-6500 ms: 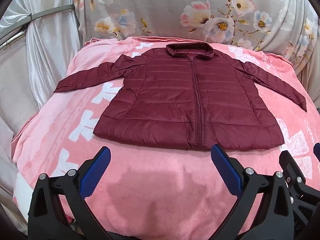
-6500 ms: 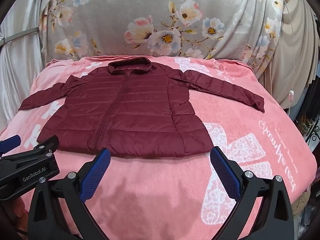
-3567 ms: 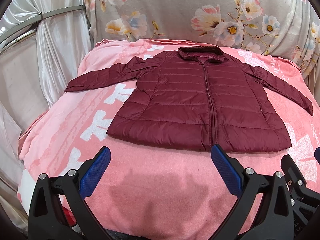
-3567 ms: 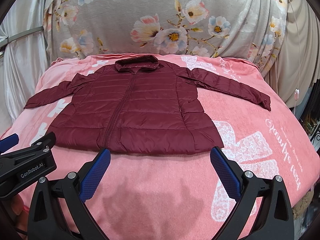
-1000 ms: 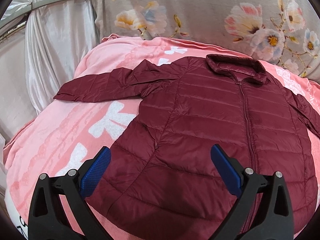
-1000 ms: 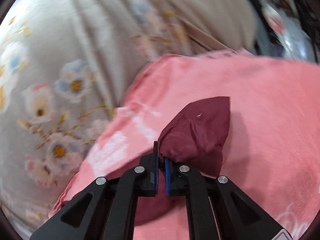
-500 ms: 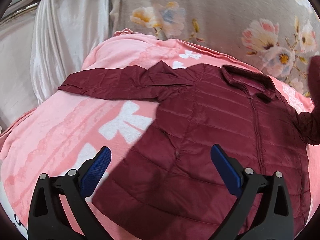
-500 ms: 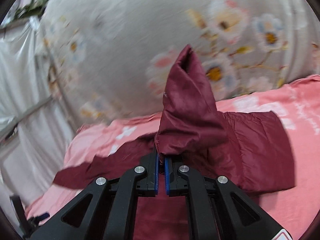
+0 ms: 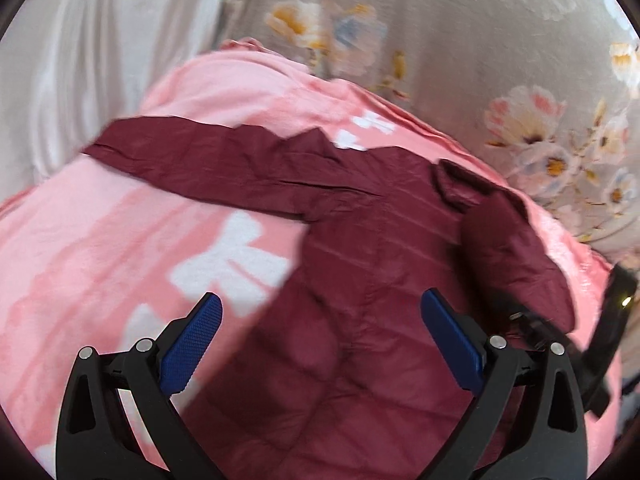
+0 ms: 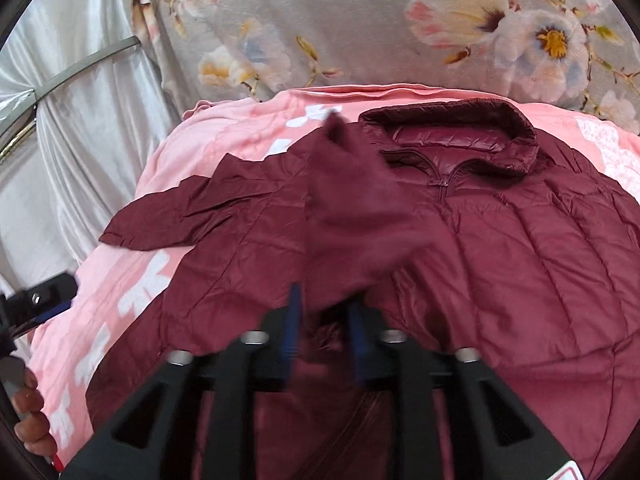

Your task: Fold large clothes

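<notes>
Fold large clothes, sleeve-in step. The maroon puffer jacket [image 9: 360, 280] lay front-up and zipped on the pink blanket [image 9: 100, 240], collar [image 10: 460, 120] toward the floral backdrop [image 10: 360, 20]. The right-hand sleeve [image 10: 352, 208] lay doubled over the chest, its cuff end rising between the pads of the right gripper [image 10: 324, 300]. Those pads stood partly apart with cloth filling the gap; the right wrist view was smeared by motion, so I could not tell whether the claw was pinching the cuff or letting it go. The left gripper [image 9: 320, 298] hung above the jacket's left flank with its jaws spread wide and nothing between them. The left-hand sleeve [image 9: 208, 160] was stretched out flat on the blanket, clear of the body. Judgement: the step in hand was laying the right sleeve across the front. To do it well, the cuff should go down flat on the quilting below the collar and short of the far side seam, so the sleeve makes one straight band and does not hang over the edge. Release should come only with the cuff resting on the body; slick, puffy fabric probably springs back or slides if dropped from height. A light press along the shoulder crease should help it hold. The empty left claw looked well placed to take the other cuff next and mirror the fold. Risk: dragging the body askew while lowering the sleeve.
</notes>
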### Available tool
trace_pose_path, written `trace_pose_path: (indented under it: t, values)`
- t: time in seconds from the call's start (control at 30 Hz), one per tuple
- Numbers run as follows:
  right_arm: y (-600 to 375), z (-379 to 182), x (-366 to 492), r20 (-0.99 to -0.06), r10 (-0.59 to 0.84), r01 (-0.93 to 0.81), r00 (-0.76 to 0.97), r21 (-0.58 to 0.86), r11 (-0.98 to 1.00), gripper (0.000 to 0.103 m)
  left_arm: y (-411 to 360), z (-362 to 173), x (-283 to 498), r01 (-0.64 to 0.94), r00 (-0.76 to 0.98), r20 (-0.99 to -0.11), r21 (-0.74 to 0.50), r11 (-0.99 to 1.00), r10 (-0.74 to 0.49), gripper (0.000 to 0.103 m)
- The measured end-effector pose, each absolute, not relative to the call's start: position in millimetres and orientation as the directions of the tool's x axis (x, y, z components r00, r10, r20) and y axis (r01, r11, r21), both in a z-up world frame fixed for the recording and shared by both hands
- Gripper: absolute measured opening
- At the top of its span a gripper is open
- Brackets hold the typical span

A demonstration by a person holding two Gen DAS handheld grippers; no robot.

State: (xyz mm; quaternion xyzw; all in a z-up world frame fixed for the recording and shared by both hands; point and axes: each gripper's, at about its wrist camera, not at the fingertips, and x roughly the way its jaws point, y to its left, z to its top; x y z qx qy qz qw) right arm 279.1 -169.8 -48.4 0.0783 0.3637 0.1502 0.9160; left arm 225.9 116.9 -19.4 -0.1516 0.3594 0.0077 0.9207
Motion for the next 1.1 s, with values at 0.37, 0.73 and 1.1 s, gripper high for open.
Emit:
trace_pose_path:
  t: [0.37, 0.73, 1.1]
  values:
    - [-283, -42, 215, -0.601, 0.195, 0.069, 0.775, 0.387, 0.919, 0.056, 52, -71, 280, -0.023, 0.6, -0.731, -0.421, 0.907, -0.325, 0.097]
    - [-416, -88, 242, -0.631, 0.106, 0.385, 0.768, 0.588, 0.711, 0.043, 33, -79, 319, -0.044, 0.565, -0.741, -0.466, 0.884, -0.363, 0.006]
    - [-418, -89, 287, -0.615, 0.07, 0.377, 0.785, 0.564, 0.735, 0.01, 48, -40, 361, -0.042, 0.705, -0.683, -0.309, 0.95, -0.191, 0.002]
